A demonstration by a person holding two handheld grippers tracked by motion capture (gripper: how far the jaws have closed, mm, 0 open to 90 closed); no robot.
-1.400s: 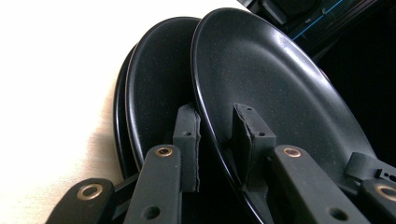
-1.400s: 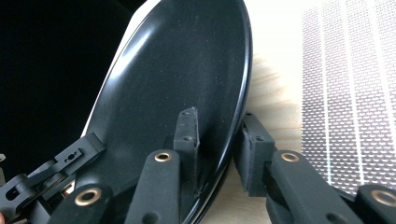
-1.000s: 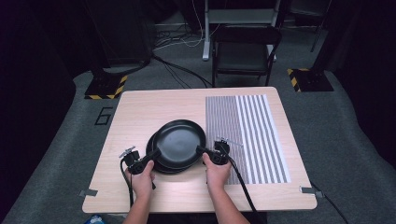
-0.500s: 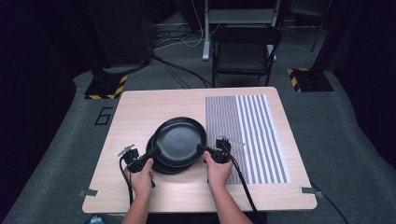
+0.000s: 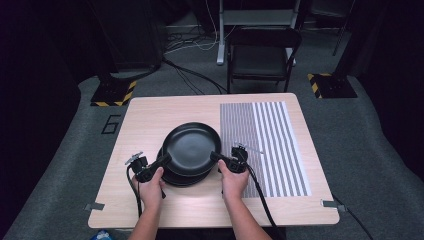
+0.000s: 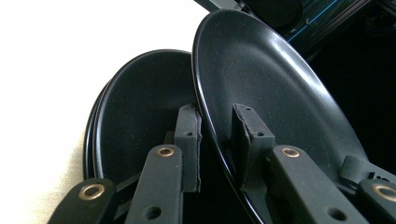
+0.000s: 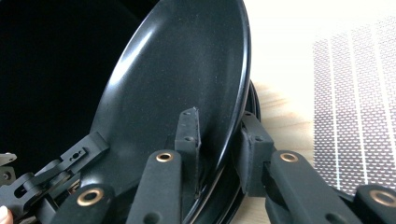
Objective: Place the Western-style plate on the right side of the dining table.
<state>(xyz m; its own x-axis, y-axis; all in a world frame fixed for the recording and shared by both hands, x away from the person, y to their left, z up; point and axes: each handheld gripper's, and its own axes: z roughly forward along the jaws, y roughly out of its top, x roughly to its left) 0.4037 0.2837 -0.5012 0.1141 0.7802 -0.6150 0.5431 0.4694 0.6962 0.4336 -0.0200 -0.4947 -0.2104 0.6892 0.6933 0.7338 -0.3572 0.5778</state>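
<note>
A black plate (image 5: 192,147) hangs slightly tilted just above a stack of black plates (image 5: 175,179) on the wooden table (image 5: 150,117). My left gripper (image 5: 162,161) is shut on the lifted plate's left rim and my right gripper (image 5: 216,156) on its right rim. In the left gripper view the plate (image 6: 271,84) runs edge-on between the pads of the left gripper (image 6: 215,140), with the stack (image 6: 135,116) beneath. In the right gripper view the right gripper (image 7: 217,140) pinches the plate's (image 7: 187,70) rim, and the stack's edge (image 7: 253,105) peeks out behind it.
A grey striped mat (image 5: 272,145) covers the table's right part, close to my right hand; it also appears as the striped mat (image 7: 355,107) in the right gripper view. A black chair (image 5: 262,55) stands beyond the far edge. Bare wood lies at the left and far side.
</note>
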